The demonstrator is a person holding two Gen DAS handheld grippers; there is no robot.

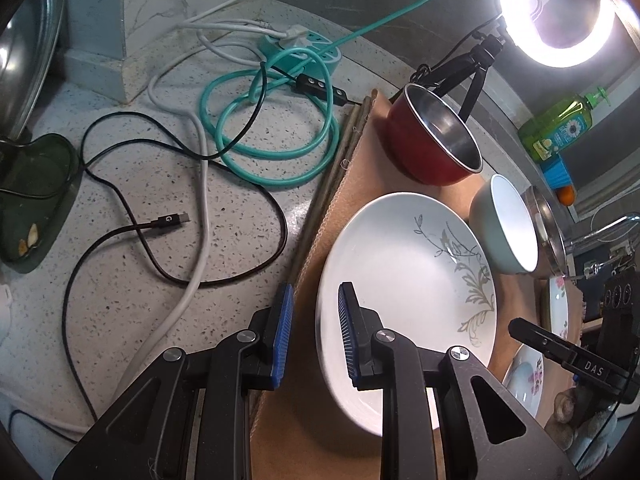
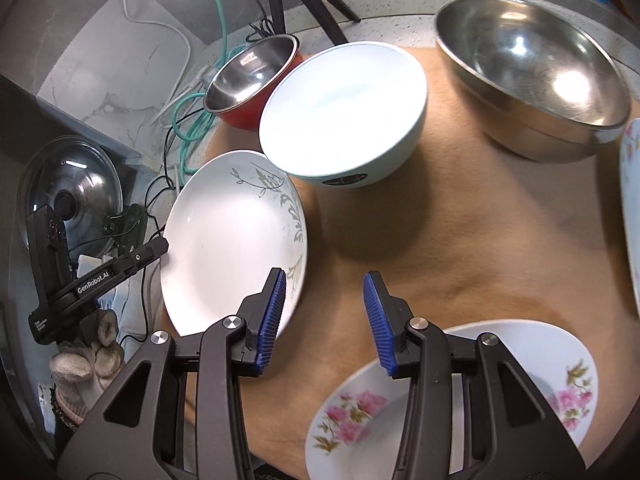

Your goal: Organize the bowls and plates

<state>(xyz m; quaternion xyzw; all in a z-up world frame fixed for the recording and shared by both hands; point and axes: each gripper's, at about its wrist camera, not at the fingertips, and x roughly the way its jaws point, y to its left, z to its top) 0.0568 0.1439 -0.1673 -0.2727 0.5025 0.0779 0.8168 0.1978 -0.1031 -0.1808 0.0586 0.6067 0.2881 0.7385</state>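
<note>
A white deep plate with a grey leaf print lies at the left of a brown mat. My left gripper straddles its left rim with the jaws a little apart. Mat shows between the left pad and the rim. My right gripper hangs open over bare mat, its left pad over the plate's near right edge. Behind stand a pale blue bowl, a red bowl and a steel bowl. A pink-flowered plate lies under the right gripper. Another flowered plate is at the right edge.
Left of the mat, on the speckled counter, lie looped cables, a teal power strip and a dark green dish. A ring light on a tripod and a green soap bottle stand behind. A glass lid leans at far left.
</note>
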